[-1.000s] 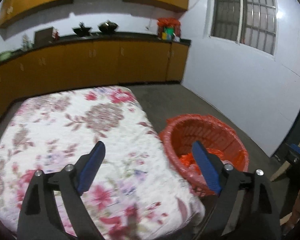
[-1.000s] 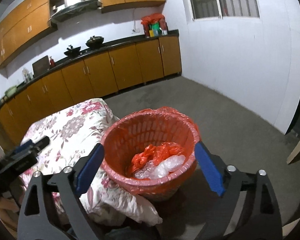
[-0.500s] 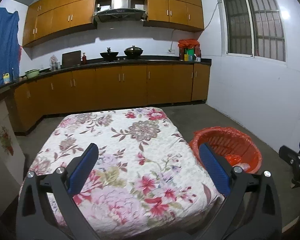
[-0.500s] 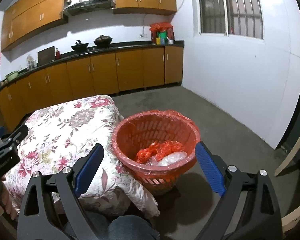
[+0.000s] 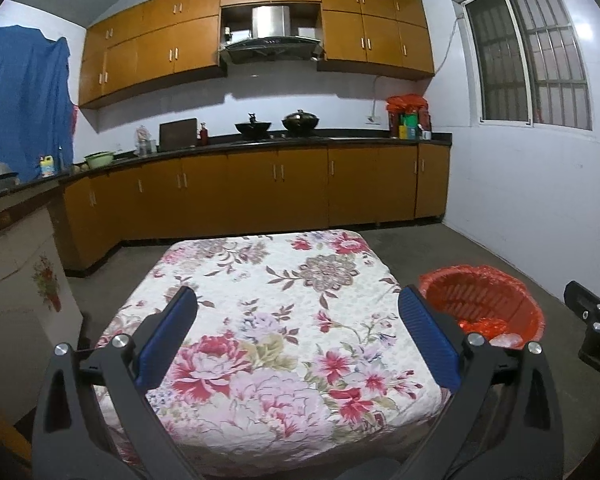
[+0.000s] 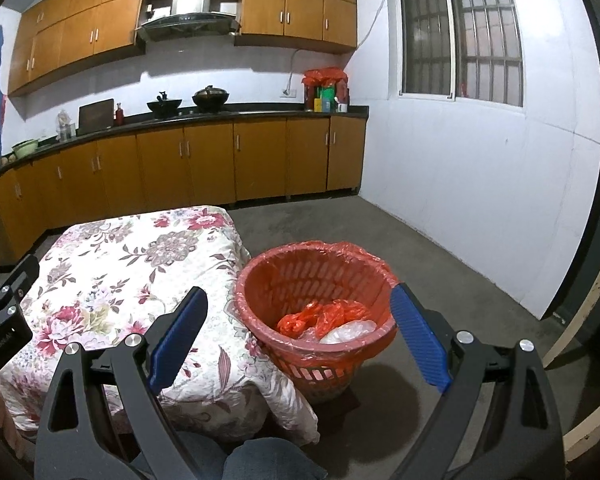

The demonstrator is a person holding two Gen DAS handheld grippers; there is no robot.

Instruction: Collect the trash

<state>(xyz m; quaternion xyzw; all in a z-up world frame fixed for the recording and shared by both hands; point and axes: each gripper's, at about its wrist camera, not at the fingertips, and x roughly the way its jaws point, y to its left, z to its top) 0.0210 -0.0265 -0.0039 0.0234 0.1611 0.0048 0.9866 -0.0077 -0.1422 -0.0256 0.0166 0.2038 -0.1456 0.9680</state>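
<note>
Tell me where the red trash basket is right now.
The red trash basket stands on the floor against the right edge of the floral-covered table, central in the right wrist view, lower right in the left's.

We see a white cloth (image 5: 284, 320) patterned with pink and red flowers ahead of our left tool (image 5: 298, 334), whose pads (image 5: 168, 336) are blue on black arms. Right of it, an orange-red basket (image 6: 316, 280) holds orange and clear plastic (image 6: 328, 322). Beyond, amber-brown cabinets (image 5: 276, 188).

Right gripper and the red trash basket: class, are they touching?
Apart. In the right wrist view the right gripper stands open with nothing between its blue pads, and the red trash basket sits on the floor beyond them, without contact.
</note>
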